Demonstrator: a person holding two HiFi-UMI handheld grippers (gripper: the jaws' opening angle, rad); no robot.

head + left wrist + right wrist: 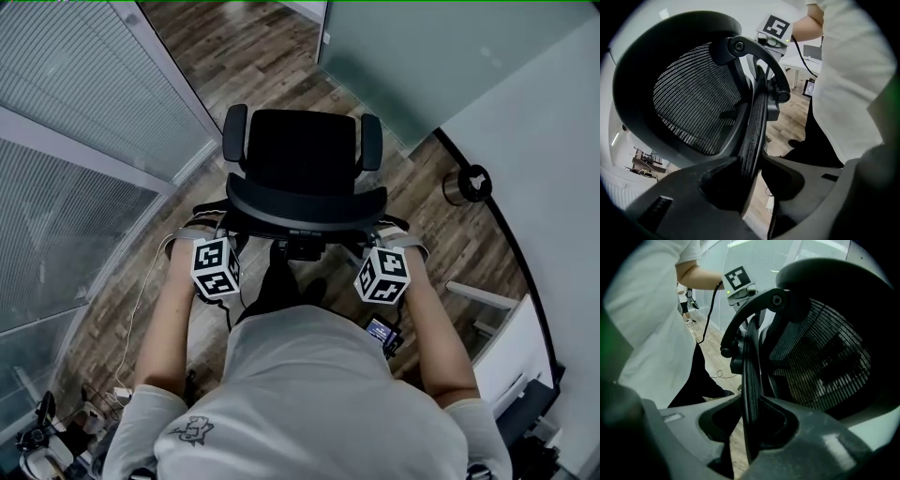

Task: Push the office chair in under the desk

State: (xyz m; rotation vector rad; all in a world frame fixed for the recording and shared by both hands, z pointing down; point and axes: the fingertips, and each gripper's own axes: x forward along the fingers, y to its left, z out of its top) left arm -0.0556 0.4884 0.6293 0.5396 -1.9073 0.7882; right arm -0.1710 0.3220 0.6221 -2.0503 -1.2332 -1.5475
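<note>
The black office chair (300, 150) stands on the wood floor straight ahead of me, with its seat facing away. Its curved backrest top (305, 208) is nearest to me. My left gripper (211, 228) sits at the backrest's left end and my right gripper (392, 234) at its right end. In the left gripper view the backrest's thin rim (757, 122) runs down between the jaws of the left gripper (752, 176), which close on it beside the mesh (693, 103). In the right gripper view the rim (749, 357) is clamped the same way in the right gripper (750, 423).
A pale desk top (553, 187) with a dark curved edge fills the right side, and a grey-green panel (441, 47) lies beyond the chair. A round metal bin (464, 185) stands by the desk edge. Glass walls with blinds (66, 141) close the left. Cables lie on the floor at lower left.
</note>
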